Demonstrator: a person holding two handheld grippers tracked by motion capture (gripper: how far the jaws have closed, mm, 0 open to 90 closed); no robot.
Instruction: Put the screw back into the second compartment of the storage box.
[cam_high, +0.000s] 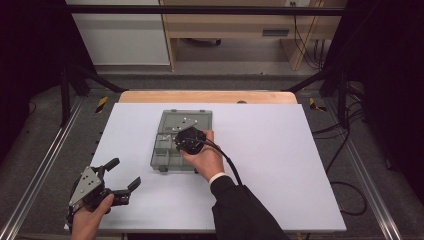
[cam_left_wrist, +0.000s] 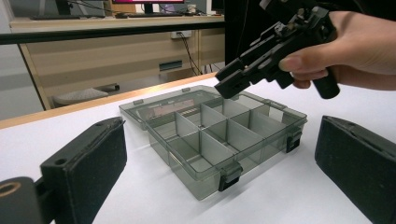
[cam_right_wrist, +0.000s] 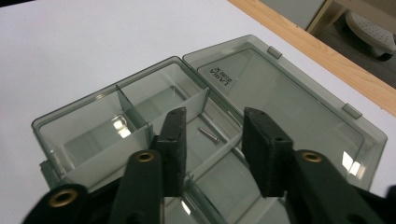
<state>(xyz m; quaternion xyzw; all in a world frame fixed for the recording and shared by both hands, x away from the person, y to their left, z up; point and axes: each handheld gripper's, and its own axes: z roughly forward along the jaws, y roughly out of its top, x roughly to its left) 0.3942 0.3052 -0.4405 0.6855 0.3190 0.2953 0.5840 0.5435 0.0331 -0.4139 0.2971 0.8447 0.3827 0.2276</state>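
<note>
On the white bench (cam_high: 280, 165) lies a smoke-grey clear plastic organiser box (cam_high: 181, 141), its lid (cam_high: 187, 120) swung fully open and lying flat on the far side. The box sits near the middle of the bench, a little toward the far edge, and thin walls split it into several compartments. In the right gripper view a small metal screw (cam_right_wrist: 208, 134) lies loose on the floor of one compartment next to the hinge side, free of the walls around it.

The right tongs (cam_right_wrist: 212, 140) hover just above the box, pointing down into it, with the jaws parted and nothing between them; the screw lies beneath the gap, untouched by either pad. In the high view the right hand (cam_high: 206, 159) holds them over the near half of the box, the black cable trailing back along the dark sleeve (cam_high: 240, 210). From the left gripper view the same tongs hang over the box's far compartments, clear of the rim.

The left tongs (cam_high: 122, 177) rest low at the near left corner of the bench, well apart from the box, jaws spread wide and empty. They point toward the box, whose two dark latches (cam_left_wrist: 229, 176) face them.
</note>
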